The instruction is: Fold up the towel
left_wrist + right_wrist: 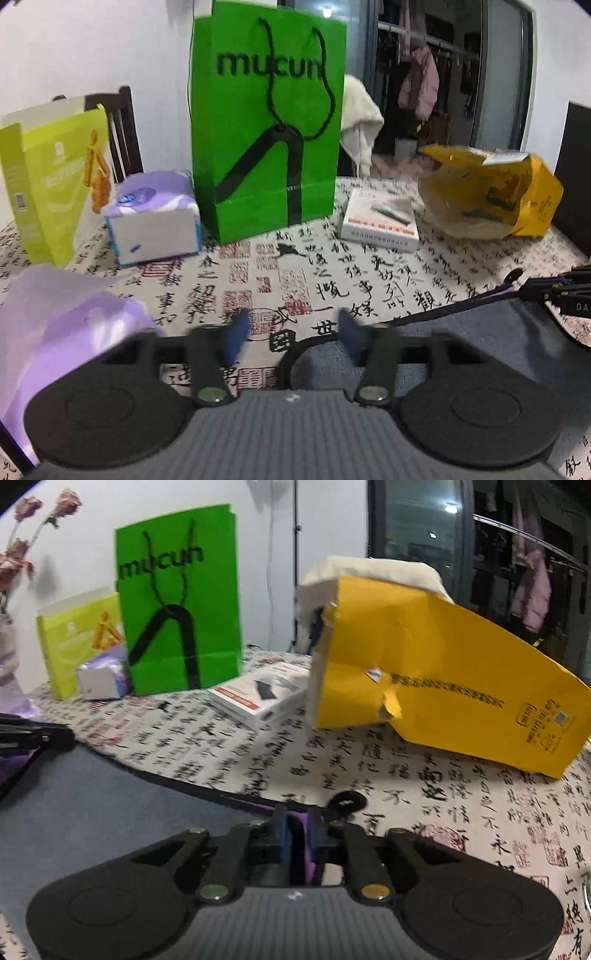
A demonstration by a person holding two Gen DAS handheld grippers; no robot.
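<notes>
The towel (461, 343) is blue-grey with a dark trimmed edge and lies on the calligraphy-print tablecloth (295, 273). In the left wrist view its left end lies under my right-hand finger. My left gripper (291, 330) is open and empty, its blue pads spread over the towel's edge. In the right wrist view the towel (92, 805) spreads to the left. My right gripper (297, 830) is shut on the towel's far corner, with a purple underside showing between the pads. The right gripper also shows at the right edge of the left wrist view (565, 291).
A green paper bag (266, 122), a lime box (48, 184), a tissue pack (155, 218), a white box (380, 221) and a torn yellow envelope (491, 192) stand along the far side. A purple plastic bag (55, 332) lies at the left. Chairs stand behind the table.
</notes>
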